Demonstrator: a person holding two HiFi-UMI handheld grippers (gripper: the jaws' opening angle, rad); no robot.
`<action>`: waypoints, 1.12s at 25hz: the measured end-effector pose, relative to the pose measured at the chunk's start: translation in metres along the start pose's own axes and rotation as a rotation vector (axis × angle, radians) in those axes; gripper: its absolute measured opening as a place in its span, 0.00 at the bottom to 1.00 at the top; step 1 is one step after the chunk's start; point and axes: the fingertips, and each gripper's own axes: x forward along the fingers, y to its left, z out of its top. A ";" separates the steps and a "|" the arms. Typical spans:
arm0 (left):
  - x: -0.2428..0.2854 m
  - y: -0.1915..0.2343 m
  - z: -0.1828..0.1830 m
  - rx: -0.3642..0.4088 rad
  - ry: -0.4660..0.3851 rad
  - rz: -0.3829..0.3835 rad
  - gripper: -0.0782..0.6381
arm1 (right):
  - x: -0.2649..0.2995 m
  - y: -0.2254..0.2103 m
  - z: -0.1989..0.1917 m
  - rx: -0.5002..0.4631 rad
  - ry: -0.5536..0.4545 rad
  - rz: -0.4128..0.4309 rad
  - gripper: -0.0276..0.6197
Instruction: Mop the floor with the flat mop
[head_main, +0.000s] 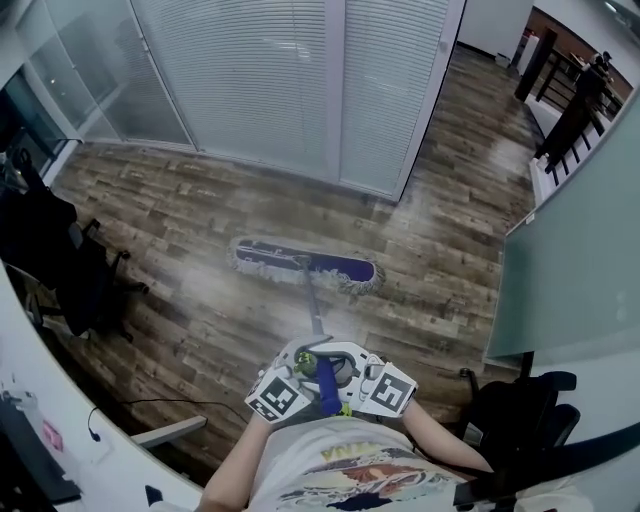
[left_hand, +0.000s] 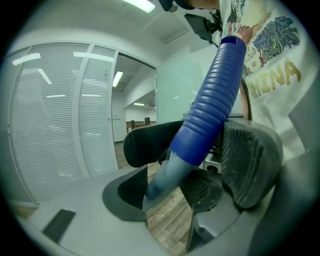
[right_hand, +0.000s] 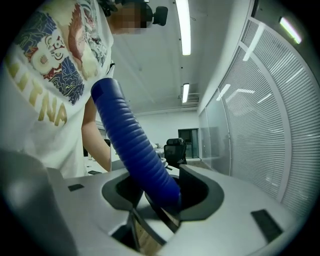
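Observation:
The flat mop's purple head (head_main: 305, 265) lies flat on the wood floor (head_main: 200, 220) in front of the blinds. Its grey pole (head_main: 312, 305) slopes back to me and ends in a blue ribbed grip (head_main: 328, 388). Both grippers hold that grip close to my chest, the left gripper (head_main: 303, 366) beside the right gripper (head_main: 352, 374). In the left gripper view the blue grip (left_hand: 212, 105) runs between the black pads (left_hand: 150, 142), and the left gripper (left_hand: 197, 150) is shut on it. In the right gripper view the right gripper (right_hand: 165, 195) is shut on the same grip (right_hand: 132, 142); its fingertips are hidden behind it.
A glass wall with white blinds (head_main: 290, 80) closes the far side. A black office chair (head_main: 70, 265) and a white desk (head_main: 45, 400) stand at the left. Another black chair (head_main: 515, 400) and a frosted glass panel (head_main: 575, 250) are at the right. A corridor (head_main: 480, 120) opens at the far right.

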 end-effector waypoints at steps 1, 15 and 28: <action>-0.003 -0.009 0.000 -0.006 -0.002 0.005 0.36 | -0.003 0.010 0.000 0.002 0.002 0.008 0.35; -0.005 0.045 -0.003 0.014 -0.022 0.016 0.35 | 0.026 -0.032 0.004 -0.019 -0.023 0.044 0.35; -0.023 0.241 -0.013 -0.005 -0.040 -0.024 0.35 | 0.145 -0.193 0.022 -0.043 -0.021 0.002 0.35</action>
